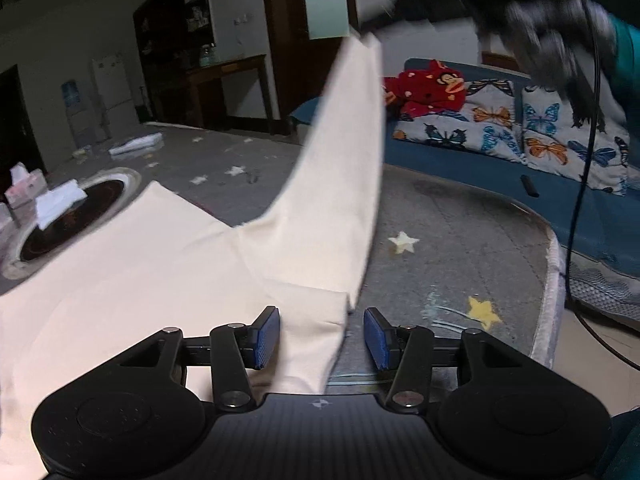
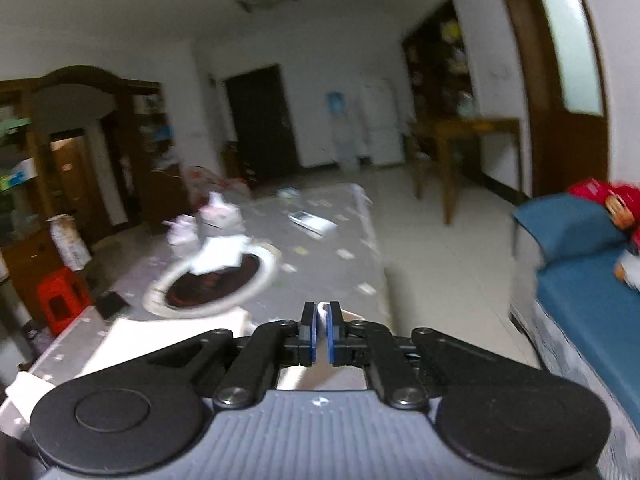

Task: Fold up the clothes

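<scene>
Cream garment (image 1: 160,264) pinched by right hand-held gripper (image 2: 320,338), left hand-held gripper (image 1: 322,334) wide open, sofa (image 1: 520,196) beyond

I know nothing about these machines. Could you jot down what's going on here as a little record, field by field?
Activity: folding a cream garment
Surface: grey star-patterned mat
Left gripper: open, low over the garment's near edge, holding nothing
Right gripper: shut on a bit of the pale cloth, lifted high
Garment state: mostly flat on the mat, one part pulled up into a tall peak
Background: blue sofa with butterfly cushions and a red plush toy
</scene>
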A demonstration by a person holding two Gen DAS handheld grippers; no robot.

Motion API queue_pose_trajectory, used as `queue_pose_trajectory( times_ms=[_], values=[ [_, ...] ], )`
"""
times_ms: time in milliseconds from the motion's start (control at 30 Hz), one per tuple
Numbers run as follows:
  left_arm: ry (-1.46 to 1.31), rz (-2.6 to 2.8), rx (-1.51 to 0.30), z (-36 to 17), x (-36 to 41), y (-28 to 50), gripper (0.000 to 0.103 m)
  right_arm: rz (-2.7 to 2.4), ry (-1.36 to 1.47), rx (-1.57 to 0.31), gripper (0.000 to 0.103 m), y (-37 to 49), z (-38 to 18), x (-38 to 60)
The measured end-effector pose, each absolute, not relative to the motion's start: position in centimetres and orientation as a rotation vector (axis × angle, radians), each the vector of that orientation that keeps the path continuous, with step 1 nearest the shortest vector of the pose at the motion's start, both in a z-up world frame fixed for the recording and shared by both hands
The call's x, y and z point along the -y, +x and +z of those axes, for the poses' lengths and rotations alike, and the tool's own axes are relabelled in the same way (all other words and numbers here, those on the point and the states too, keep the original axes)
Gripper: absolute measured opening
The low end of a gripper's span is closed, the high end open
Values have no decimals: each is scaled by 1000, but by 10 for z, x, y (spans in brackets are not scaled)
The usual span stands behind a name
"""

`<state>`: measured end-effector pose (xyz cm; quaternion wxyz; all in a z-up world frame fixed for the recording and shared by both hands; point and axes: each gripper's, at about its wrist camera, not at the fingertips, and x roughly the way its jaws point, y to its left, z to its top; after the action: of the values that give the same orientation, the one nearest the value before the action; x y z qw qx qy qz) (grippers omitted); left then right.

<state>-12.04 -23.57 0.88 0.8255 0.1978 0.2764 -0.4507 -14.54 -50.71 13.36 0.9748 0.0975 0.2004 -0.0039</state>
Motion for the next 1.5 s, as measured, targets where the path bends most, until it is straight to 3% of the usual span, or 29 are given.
queue_pose_trajectory(
  times_ms=[267,567,667,733,800,900,1233,1267,1433,1500],
  values=[
    [290,-897,-541,28,198,-119,54,245,64,-393,4,-103,166,402],
    [170,-703,-532,41,113,-121,59,549,-8,-521,5,-70,117,270],
    [153,-662,-545,39,98,-118,59,597,-12,-574,13,-67,97,245],
    [142,-634,-553,37,88,-116,59,594,-16,-593,25,-68,90,240],
    [131,-606,-561,36,79,-114,59,573,-28,-608,29,-72,86,246],
    [114,-564,-573,33,64,-112,59,522,-24,-641,45,-83,79,273],
    [64,-503,-632,25,68,-88,57,298,74,-789,51,-120,24,352],
    [59,-498,-638,24,68,-85,56,288,87,-792,51,-122,22,357],
    [33,-468,-667,19,71,-73,14,276,91,-770,51,-124,25,368],
    [38,-447,-671,20,68,-76,7,278,80,-751,51,-121,30,370]
  ],
)
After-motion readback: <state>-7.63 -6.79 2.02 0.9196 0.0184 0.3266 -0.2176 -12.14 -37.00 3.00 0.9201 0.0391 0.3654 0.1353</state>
